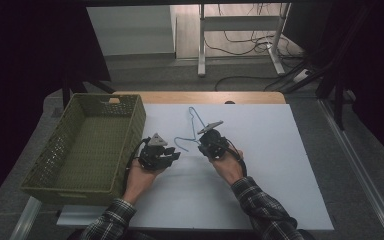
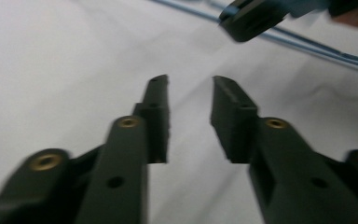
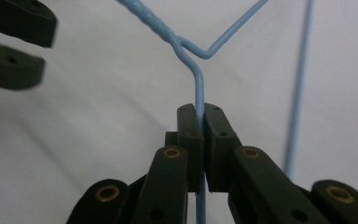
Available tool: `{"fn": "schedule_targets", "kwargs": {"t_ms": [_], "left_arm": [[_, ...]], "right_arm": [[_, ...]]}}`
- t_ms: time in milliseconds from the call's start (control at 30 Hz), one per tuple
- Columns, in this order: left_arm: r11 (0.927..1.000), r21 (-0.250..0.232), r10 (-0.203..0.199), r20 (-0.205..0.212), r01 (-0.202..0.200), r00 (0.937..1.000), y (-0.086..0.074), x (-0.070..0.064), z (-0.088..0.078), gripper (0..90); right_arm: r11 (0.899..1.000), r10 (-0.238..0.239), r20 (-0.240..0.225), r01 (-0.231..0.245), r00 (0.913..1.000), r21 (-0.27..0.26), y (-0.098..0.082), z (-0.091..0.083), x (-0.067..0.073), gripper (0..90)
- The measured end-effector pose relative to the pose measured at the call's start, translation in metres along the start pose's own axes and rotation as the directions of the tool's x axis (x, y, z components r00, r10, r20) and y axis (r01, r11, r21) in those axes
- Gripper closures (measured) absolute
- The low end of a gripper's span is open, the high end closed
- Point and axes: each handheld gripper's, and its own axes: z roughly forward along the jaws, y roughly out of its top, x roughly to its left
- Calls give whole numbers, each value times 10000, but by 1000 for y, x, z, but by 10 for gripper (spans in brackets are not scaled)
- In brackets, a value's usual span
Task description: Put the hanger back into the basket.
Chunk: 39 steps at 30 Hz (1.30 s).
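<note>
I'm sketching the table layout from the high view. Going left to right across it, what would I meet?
Green woven basket → left gripper, jaws open → blue wire hanger → right gripper, shut on the hanger's wire, then bare white tabletop out to the right edge.

Left gripper (image 2: 190, 88) jaws parted — right gripper (image 3: 199, 111) clamped shut.

No text, label, brand, number or sign can be read in any of the views.
</note>
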Motion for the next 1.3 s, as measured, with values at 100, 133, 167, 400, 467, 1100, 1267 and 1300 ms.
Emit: {"fn": "schedule_targets", "kwargs": {"t_ms": [100, 133, 167, 400, 467, 1100, 1267, 1300], "left_arm": [[9996, -266, -2, 103, 5, 9999, 2, 3, -8, 445], [9993, -378, 47, 240, -38, 9997, 4, 3, -11, 403], [9985, -534, 151, 429, -128, 9990, 6, 2, -14, 372], [9772, -1844, 1255, 1019, -1052, 9868, 27, -13, -34, 447], [9710, -2134, 1334, 1087, -1079, 9851, 32, -15, -34, 523], [9692, -1993, 1591, 590, -1445, 9855, 65, -38, -32, 854], [9798, -1613, 1267, 420, -1184, 9910, 75, -45, -33, 854], [9811, -1519, 1273, 383, -1201, 9911, 77, -47, -32, 853]], "right_arm": [[9995, 196, -458, -207, 9988, -237, 4, -16, -4, 867], [9993, 213, -596, -231, 9980, -295, 5, -21, -5, 867], [9990, 254, -723, -281, 9971, -361, 6, -25, -5, 867], [9981, 194, -1558, -283, 9876, -547, 11, -49, 0, 866], [9983, 134, -1669, -227, 9859, -538, 13, -55, 2, 866], [9976, -234, -1959, 101, 9803, -685, 11, -70, 14, 700], [9930, -801, -901, 716, 9927, -939, 10, -87, 21, 660], [9915, -964, -649, 902, 9932, -934, 9, -87, 24, 665]]}}
